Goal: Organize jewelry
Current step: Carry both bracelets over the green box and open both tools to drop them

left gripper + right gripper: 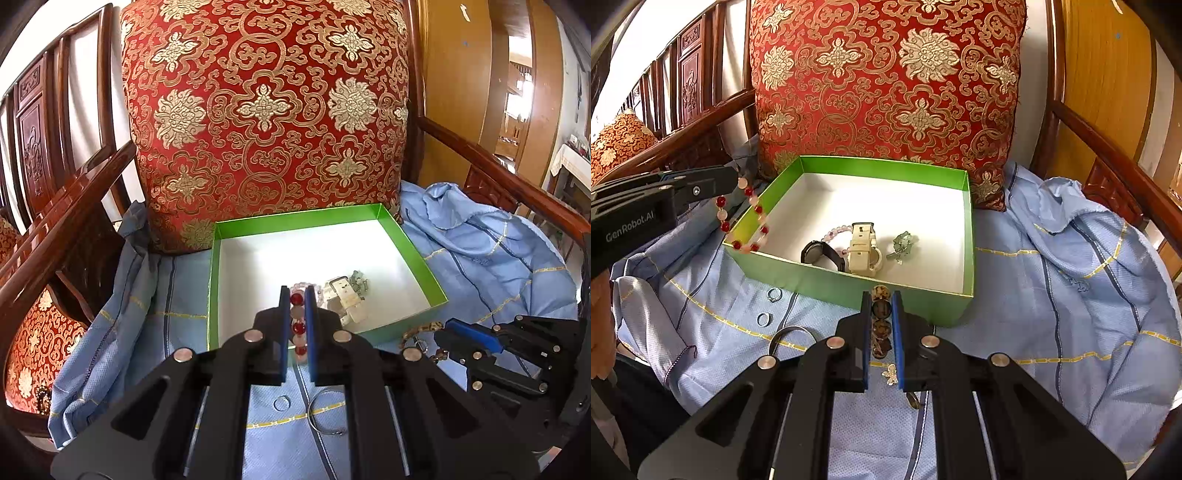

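My left gripper (297,295) is shut on a red and pale bead bracelet (298,320). In the right wrist view that bracelet (748,221) hangs from the left gripper (733,181) over the left front corner of the green box (849,286). My right gripper (881,299) is shut on a brown patterned bead bracelet (881,325), held low in front of the box's near wall. Inside the box lie a black watch (822,254), a cream watch (862,249), a pink bead bracelet (834,232) and a green pendant (904,244).
Two small rings (774,294) (764,318), a thin bangle (786,338) and a small silver charm (889,374) lie on the blue cloth (1052,295) before the box. A red patterned cushion (886,81) stands behind the box. Wooden armrests (1108,147) run along both sides.
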### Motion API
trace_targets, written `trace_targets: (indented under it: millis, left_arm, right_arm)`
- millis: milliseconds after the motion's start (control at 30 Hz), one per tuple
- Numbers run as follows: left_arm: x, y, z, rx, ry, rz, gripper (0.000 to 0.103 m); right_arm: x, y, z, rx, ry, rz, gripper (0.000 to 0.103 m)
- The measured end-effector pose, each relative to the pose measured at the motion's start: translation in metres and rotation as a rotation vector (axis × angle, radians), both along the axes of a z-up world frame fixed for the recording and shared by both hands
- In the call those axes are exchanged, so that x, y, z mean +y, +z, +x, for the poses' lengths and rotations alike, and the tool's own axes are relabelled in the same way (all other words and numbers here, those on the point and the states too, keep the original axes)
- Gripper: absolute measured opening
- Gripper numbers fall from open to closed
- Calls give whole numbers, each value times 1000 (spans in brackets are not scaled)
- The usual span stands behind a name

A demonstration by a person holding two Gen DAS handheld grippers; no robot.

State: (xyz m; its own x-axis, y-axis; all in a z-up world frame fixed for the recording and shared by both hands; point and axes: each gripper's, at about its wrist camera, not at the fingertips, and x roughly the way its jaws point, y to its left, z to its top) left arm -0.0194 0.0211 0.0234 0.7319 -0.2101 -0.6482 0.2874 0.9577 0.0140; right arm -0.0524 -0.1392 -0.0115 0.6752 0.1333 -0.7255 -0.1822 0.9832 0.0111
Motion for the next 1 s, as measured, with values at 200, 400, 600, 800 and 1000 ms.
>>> trace_targets:
  millis: [200, 400, 600, 800, 1000]
  left_arm:
    - [4, -6, 5, 33, 19, -6, 8]
    - [10, 9, 22, 34, 18, -24, 8]
    - [12, 18, 78, 58, 35, -52, 8]
    - [1, -22, 126, 170, 50, -18, 8]
    - [-3, -57, 145, 282, 65, 32, 14]
  right_arm:
    - [2, -14, 6, 40, 20, 20, 11]
    - [-4, 2, 16, 24, 38, 83, 11]
    - [-4, 44, 54, -113, 31, 88, 11]
    - [-2, 9, 110, -21, 1, 58, 11]
    - [-13, -19, 129, 59, -54, 28, 33]
